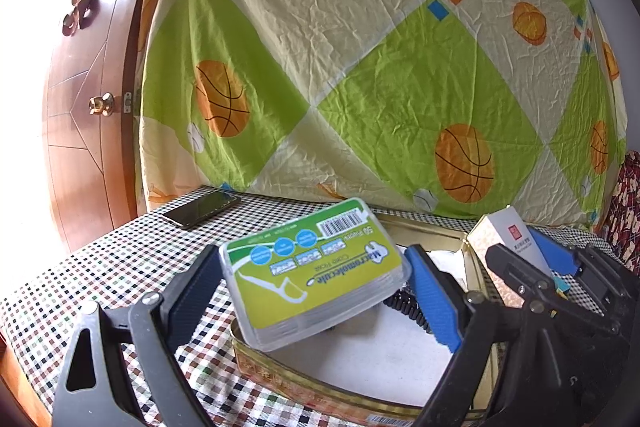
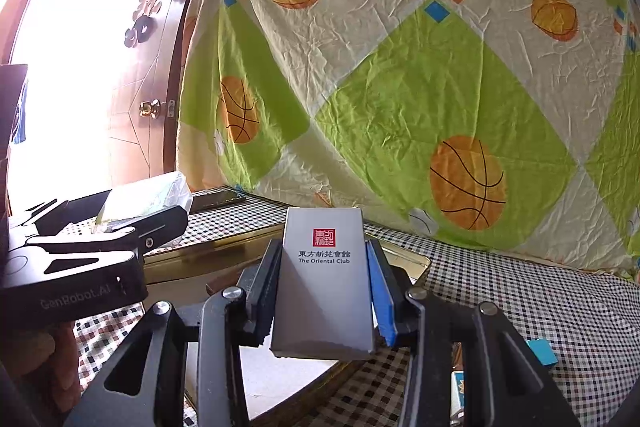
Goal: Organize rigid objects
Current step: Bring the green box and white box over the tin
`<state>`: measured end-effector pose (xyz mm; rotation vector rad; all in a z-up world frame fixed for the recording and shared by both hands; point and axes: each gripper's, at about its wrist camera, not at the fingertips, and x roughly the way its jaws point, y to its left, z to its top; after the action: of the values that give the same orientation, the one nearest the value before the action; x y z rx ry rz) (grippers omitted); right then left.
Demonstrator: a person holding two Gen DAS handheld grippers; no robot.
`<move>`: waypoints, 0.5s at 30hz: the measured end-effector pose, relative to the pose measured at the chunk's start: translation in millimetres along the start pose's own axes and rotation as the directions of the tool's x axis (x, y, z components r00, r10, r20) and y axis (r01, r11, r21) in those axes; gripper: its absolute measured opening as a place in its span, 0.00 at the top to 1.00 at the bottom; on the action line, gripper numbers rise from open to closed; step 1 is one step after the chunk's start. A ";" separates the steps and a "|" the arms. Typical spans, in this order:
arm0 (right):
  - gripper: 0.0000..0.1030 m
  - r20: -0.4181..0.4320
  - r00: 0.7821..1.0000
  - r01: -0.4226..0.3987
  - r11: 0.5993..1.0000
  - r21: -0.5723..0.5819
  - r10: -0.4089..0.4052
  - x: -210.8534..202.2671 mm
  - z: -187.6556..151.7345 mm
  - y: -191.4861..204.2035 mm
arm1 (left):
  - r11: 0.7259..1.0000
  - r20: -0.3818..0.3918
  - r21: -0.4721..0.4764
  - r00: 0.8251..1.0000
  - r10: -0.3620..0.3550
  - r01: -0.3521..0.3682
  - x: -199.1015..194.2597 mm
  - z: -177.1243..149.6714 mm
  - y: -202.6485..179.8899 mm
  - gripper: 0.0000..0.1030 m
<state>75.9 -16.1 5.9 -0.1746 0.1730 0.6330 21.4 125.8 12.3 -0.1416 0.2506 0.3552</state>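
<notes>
Gripping a floss box (image 1: 316, 275) between its two fingers, the left gripper (image 1: 320, 291) has the clear plastic case pinched at its sides, jaws spread to the box's width and pressed against it. The box sits tilted, green label up, its near corner hanging just over the near rim of the tin (image 1: 320, 387) below the fingers. Inside the tin, under the right finger, a black coiled band (image 1: 404, 305) lies on the white lining.

Over on the other side, the right gripper (image 2: 324, 291) has a white carton (image 2: 326, 283) clamped between its pads, jaws narrowed onto the carton's long sides. The carton stands upright between the fingers, red seal and "The Oriental Club" facing the camera, and it is held above the tin's far-right part; in the left view the same carton (image 1: 516, 239) pokes up beyond the left gripper's right finger.

Ahead of the left fingers and off to their left, a dark phone (image 1: 202, 207) lies flat on the checked tablecloth (image 1: 100, 267). Right of the right gripper's fingers, a small blue block (image 2: 542, 351) rests on the cloth. Behind everything hangs a green and cream sheet (image 1: 360, 67) printed with basketballs.
</notes>
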 end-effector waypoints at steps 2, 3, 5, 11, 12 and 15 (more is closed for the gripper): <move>0.58 -0.012 1.000 -0.005 1.000 0.006 0.005 2.8 0.0 -0.9 | 1.000 0.000 0.008 1.000 0.004 -0.004 1.7 1.1 0.6 0.11; 0.58 -0.017 1.000 -0.008 1.000 0.012 0.009 3.8 0.1 -1.5 | 1.000 -0.002 0.012 1.000 0.005 -0.005 2.5 1.7 0.9 0.11; 0.58 -0.026 1.000 -0.015 1.000 0.024 0.015 6.3 0.8 -3.0 | 1.000 -0.007 0.021 1.000 0.005 -0.005 4.9 2.8 1.5 0.11; 0.58 -0.062 0.998 -0.030 0.998 0.055 0.033 15.3 6.6 -7.1 | 0.998 -0.032 0.058 0.999 -0.010 0.012 13.2 7.5 -2.6 0.11; 0.58 -0.066 0.997 -0.032 0.998 0.062 0.036 16.2 7.3 -8.0 | 0.998 -0.043 0.060 0.999 -0.016 0.019 15.9 8.2 -3.0 0.11; 0.58 -0.077 0.996 -0.034 0.997 0.066 0.039 21.2 12.3 -10.4 | 0.997 -0.067 0.074 0.997 -0.026 0.031 23.2 10.1 -5.5 0.11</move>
<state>100.3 -9.7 14.4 -0.1338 0.2721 0.6570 46.6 130.1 16.4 -0.0826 0.3270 0.3130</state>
